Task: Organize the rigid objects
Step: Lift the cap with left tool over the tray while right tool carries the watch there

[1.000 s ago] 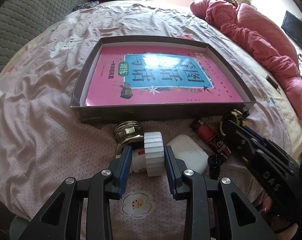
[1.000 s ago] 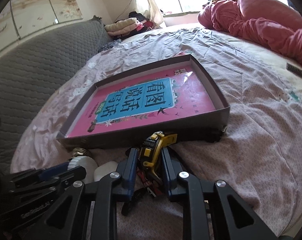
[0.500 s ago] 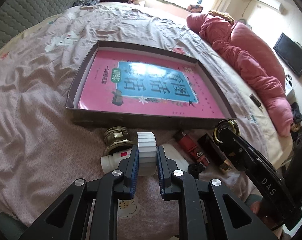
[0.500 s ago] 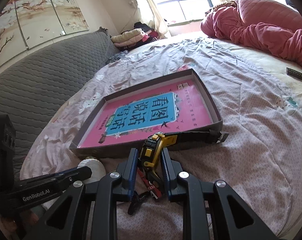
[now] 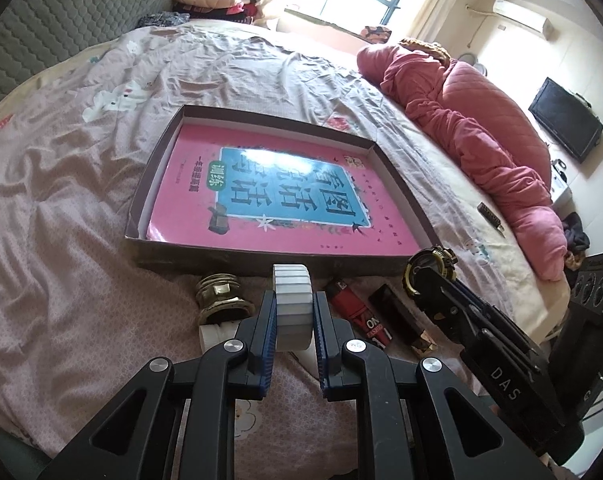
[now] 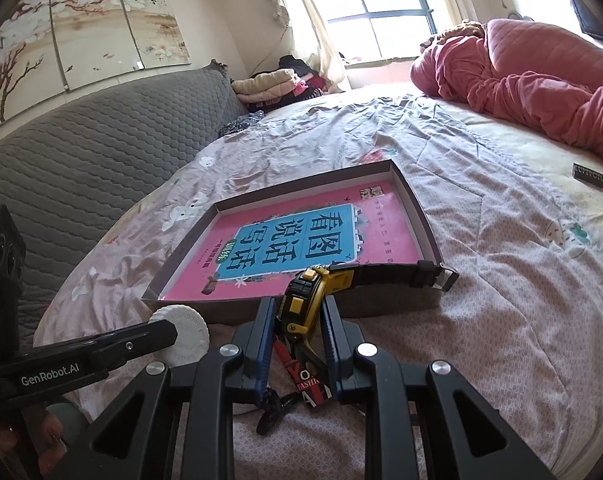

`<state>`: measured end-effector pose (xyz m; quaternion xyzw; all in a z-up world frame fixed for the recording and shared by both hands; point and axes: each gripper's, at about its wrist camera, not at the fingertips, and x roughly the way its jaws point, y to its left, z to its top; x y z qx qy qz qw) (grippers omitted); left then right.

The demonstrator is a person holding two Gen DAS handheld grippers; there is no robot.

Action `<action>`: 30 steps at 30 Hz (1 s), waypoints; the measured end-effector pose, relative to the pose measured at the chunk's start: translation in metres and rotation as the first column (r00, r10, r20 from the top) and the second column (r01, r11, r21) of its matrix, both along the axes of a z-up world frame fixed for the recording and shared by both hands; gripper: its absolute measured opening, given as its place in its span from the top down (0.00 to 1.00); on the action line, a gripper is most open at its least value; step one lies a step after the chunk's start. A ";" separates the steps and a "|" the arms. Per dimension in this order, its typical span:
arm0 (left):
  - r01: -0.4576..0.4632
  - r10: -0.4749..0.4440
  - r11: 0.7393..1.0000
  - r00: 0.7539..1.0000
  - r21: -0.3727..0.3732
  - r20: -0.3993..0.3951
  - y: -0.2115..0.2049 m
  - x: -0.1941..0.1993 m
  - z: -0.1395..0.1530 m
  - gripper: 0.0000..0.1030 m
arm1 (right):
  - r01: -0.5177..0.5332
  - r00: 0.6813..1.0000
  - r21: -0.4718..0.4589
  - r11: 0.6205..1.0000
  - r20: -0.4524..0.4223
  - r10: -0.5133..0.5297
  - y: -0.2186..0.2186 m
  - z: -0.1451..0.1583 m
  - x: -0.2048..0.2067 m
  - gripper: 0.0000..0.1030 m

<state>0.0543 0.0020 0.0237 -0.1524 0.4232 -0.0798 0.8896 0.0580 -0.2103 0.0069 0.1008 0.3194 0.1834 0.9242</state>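
My left gripper (image 5: 294,305) is shut on a white ribbed round cap (image 5: 291,280), held on edge just above the bed in front of the tray. The shallow brown tray (image 5: 229,256) holds a pink book (image 5: 285,216). My right gripper (image 6: 298,308) is shut on a black and yellow watch (image 6: 303,286), whose strap (image 6: 397,274) sticks out to the right over the tray's near corner. In the right wrist view the left gripper (image 6: 141,338) shows at the lower left with the cap (image 6: 187,334).
On the pink sheet before the tray lie a brass fitting (image 5: 217,298), a white pipe piece (image 5: 215,334), a red lighter (image 5: 347,306) and a dark flat case (image 5: 401,316). A pink quilt (image 5: 481,136) lies heaped at the right. A grey padded headboard (image 6: 81,152) stands at the left.
The left gripper's jaws closed on the white cap and lifted it off the bed. The right gripper kept its hold on the watch and tilted up slightly.
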 end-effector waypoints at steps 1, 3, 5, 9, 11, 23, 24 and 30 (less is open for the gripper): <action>-0.002 0.002 1.000 1.000 0.001 0.006 0.000 -0.001 0.001 0.83 | -0.003 1.000 -0.002 1.000 0.005 0.003 0.001 0.001 -0.001 0.77; 0.002 -0.002 1.000 1.000 -0.008 0.017 0.001 -0.003 0.004 0.83 | -0.007 1.000 -0.002 1.000 0.019 0.008 0.001 0.003 -0.002 0.77; 0.003 -0.003 1.000 1.000 -0.015 0.030 0.002 -0.004 0.007 0.83 | -0.014 0.999 0.005 1.000 0.031 0.014 0.001 0.005 -0.003 0.77; 0.000 0.001 1.000 0.999 -0.009 0.049 0.002 -0.007 0.012 0.83 | -0.020 0.999 0.005 1.000 0.045 0.019 0.002 0.009 -0.005 0.77; 0.000 0.000 1.000 0.998 0.001 0.057 0.002 -0.008 0.014 0.83 | -0.017 0.998 0.002 1.000 0.055 0.017 0.001 0.011 -0.006 0.77; -0.010 0.008 1.000 0.994 0.022 0.107 0.003 -0.016 0.023 0.83 | -0.024 0.987 -0.047 0.999 0.160 0.032 0.007 0.025 -0.015 0.77; -0.013 0.011 1.000 0.993 0.022 0.114 0.004 -0.016 0.024 0.83 | -0.027 0.985 -0.064 0.998 0.171 0.037 0.009 0.026 -0.015 0.77; -0.026 0.022 0.999 0.992 0.033 0.128 0.008 -0.014 0.025 0.83 | -0.032 0.970 -0.128 0.991 0.236 0.062 0.020 0.033 -0.017 0.77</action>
